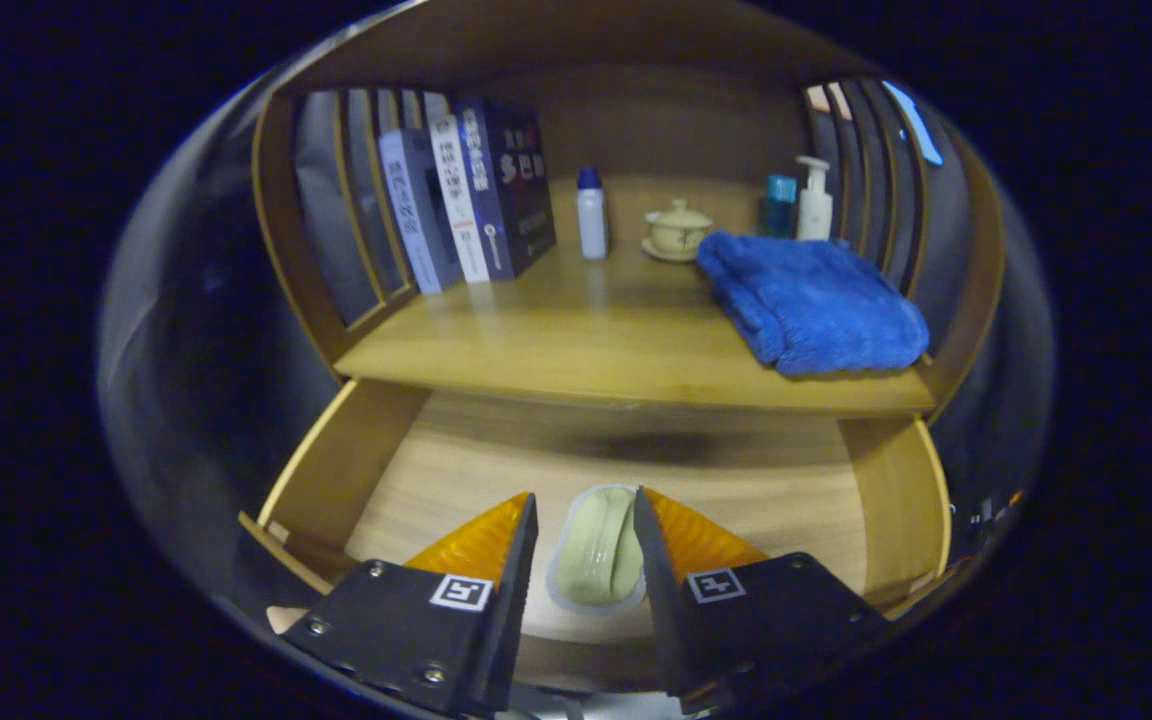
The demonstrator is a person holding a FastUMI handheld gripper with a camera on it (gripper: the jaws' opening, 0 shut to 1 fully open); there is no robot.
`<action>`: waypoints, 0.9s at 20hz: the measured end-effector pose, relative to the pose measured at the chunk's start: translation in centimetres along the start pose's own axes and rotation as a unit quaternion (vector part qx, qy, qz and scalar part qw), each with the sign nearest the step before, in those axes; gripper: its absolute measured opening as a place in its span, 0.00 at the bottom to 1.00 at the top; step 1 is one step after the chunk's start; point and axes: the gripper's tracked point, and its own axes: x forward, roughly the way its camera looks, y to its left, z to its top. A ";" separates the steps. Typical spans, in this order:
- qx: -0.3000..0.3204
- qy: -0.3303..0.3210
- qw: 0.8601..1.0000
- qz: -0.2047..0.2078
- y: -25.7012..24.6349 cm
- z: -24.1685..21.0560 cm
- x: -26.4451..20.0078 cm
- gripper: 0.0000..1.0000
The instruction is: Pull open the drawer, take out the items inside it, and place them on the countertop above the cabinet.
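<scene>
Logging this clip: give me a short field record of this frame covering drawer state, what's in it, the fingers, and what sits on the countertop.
drawer: pulled open, wooden floor mostly bare
item in drawer: pale green soap in a clear tray, lying between the fingers
gripper: fingers apart on either side of the soap tray; contact cannot be told
countertop: books standing beside the slatted side, white bottle with blue cap, lidded cup on saucer, folded blue towel, teal bottle, white pump bottle
task stage: drawer open, soap not yet lifted out
</scene>
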 end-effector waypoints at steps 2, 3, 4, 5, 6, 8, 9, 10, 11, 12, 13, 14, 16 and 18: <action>0.010 0.029 0.999 -0.010 -0.4 -1.4 1.6 0.57; 0.011 0.039 0.999 -0.017 -0.7 -2.1 2.5 0.57; 0.012 0.047 0.999 -0.021 -1.0 -2.6 3.4 0.57; 0.017 0.056 0.998 -0.025 -1.2 -2.8 3.3 0.47; 0.020 0.065 0.997 -0.026 -1.2 -3.5 4.0 0.36; 0.014 0.076 0.997 -0.029 -1.5 -3.9 4.5 0.26; 0.011 0.067 0.997 -0.029 -1.5 -3.4 4.7 0.27; 0.009 0.076 0.996 -0.039 -1.9 -3.5 5.1 0.27; 0.007 0.071 0.997 -0.037 -1.9 -3.7 4.7 0.16; 0.008 0.073 0.997 -0.034 -1.9 -3.8 4.4 0.16; 0.011 0.069 0.997 -0.028 -1.7 -3.7 4.0 0.17; 0.013 0.061 0.998 -0.023 -1.6 -3.3 3.4 0.16; 0.020 0.042 0.999 -0.009 -1.3 -2.3 2.0 0.16; 0.030 0.022 0.999 0.009 -0.6 -1.0 0.1 0.16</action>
